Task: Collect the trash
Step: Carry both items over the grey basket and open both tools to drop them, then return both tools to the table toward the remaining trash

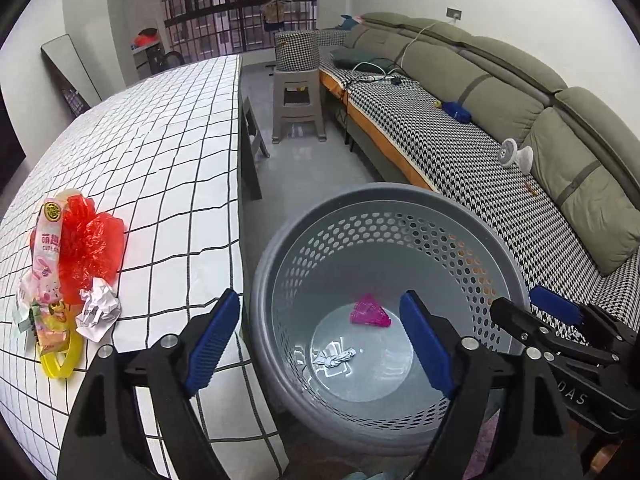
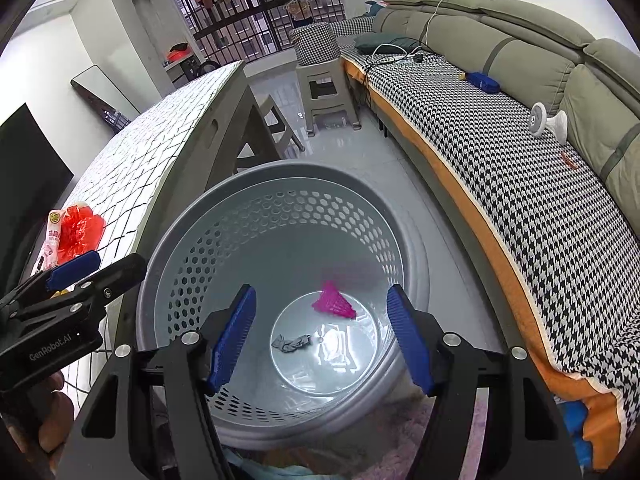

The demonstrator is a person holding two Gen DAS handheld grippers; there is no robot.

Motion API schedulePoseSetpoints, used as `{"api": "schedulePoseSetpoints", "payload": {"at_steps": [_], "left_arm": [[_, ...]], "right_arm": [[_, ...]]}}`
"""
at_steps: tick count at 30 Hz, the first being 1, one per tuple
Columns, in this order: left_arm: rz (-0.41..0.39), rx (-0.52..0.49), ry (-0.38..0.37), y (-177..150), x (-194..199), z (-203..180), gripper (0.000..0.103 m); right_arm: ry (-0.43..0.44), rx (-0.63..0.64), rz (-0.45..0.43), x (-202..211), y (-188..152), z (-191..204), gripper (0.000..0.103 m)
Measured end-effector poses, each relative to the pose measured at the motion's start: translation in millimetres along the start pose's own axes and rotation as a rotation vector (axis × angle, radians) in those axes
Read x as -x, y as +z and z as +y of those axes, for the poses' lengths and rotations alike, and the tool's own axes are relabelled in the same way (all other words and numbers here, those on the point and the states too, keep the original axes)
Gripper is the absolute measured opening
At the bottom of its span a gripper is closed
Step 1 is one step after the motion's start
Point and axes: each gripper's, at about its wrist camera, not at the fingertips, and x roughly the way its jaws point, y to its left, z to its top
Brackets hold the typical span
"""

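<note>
Grippers, left (image 1: 316, 336) and right (image 2: 322, 334), tilt down over the basket (image 2: 224, 208), jaws wide, empty.

Basket (image 1: 400, 200) right of table (image 1: 160, 152)

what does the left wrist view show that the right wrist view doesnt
Only the left wrist view: the crumpled white paper and yellow wrapper at the near end of the trash pile on the checked table.

Only the right wrist view: a dark screen at the left edge, and a hand on the left gripper.

Both: the grey basket holding a pink scrap and a grey scrap, the red plastic bag, the sofa, and both grippers' fingers apart and empty.
</note>
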Motion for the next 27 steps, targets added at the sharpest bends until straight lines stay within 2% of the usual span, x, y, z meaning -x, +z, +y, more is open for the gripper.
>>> {"api": "schedulePoseSetpoints", "payload": {"at_steps": [5,16,27], "left_arm": [[-0.026,0.027,0.017,-2,9,7,0.095],[-0.082,0.068,0.087,-6,36,29,0.096],[-0.108,0.156,0.163,-15,55,85,0.097]], "right_arm": [[-0.002,0.009,-0.009,6,-2,3,0.065],[0.042,0.051,-0.045,18,-5,27,0.068],[0.118,0.138,-0.066,14,2,81,0.071]]}}
